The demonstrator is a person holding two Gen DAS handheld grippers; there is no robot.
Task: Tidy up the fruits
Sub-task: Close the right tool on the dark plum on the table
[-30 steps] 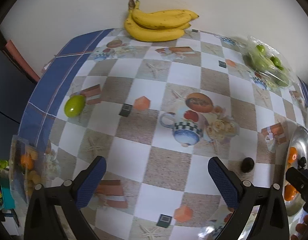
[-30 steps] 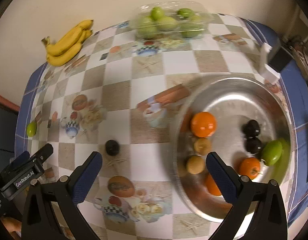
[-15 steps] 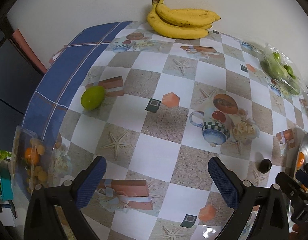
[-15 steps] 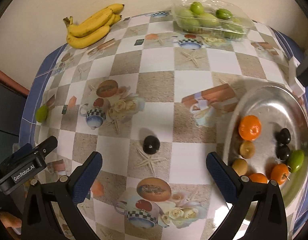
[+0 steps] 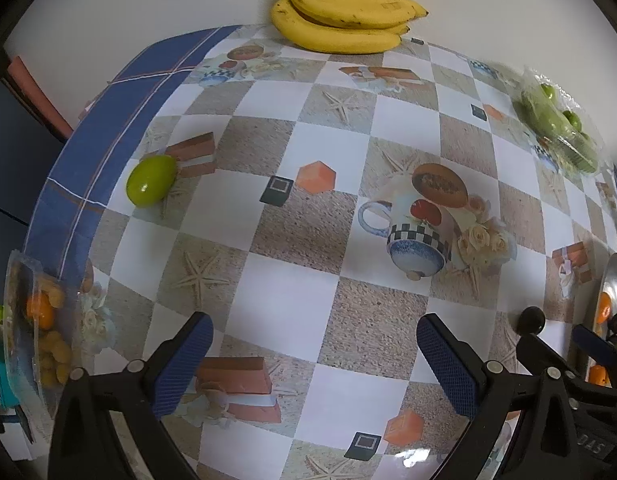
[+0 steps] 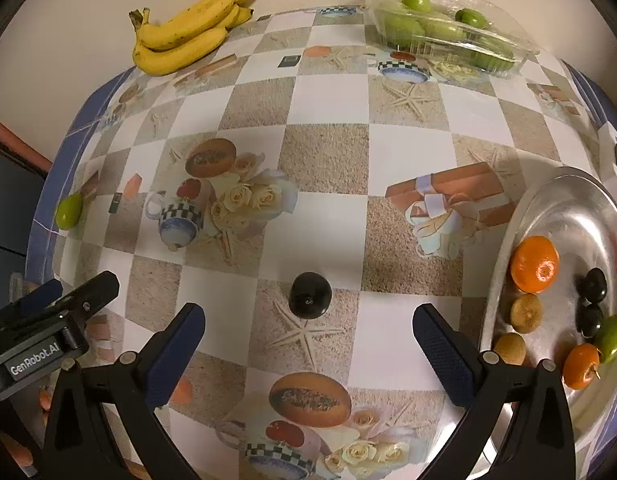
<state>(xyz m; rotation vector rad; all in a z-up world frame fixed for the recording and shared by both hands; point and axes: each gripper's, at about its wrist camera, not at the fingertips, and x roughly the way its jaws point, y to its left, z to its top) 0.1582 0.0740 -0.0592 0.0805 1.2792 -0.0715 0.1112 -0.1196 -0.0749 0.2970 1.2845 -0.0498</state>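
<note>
A dark round fruit (image 6: 309, 294) lies on the patterned tablecloth just ahead of my open, empty right gripper (image 6: 308, 354); it also shows in the left wrist view (image 5: 530, 319). A green fruit (image 5: 151, 179) lies near the table's left edge, far ahead and left of my open, empty left gripper (image 5: 314, 360); it also shows in the right wrist view (image 6: 69, 210). A silver tray (image 6: 568, 208) at the right holds oranges, brown, dark and green fruits.
A bunch of bananas (image 5: 340, 26) lies at the far edge by the wall. A clear plastic box of green fruits (image 6: 444, 28) stands at the back right. Another clear box with orange and yellow fruits (image 5: 36, 328) sits off the table's left edge.
Both grippers have moved left across the table. The dark fruit now lies centred between my right fingers, and the green fruit looks closer in the left view. Both grippers stay open.
</note>
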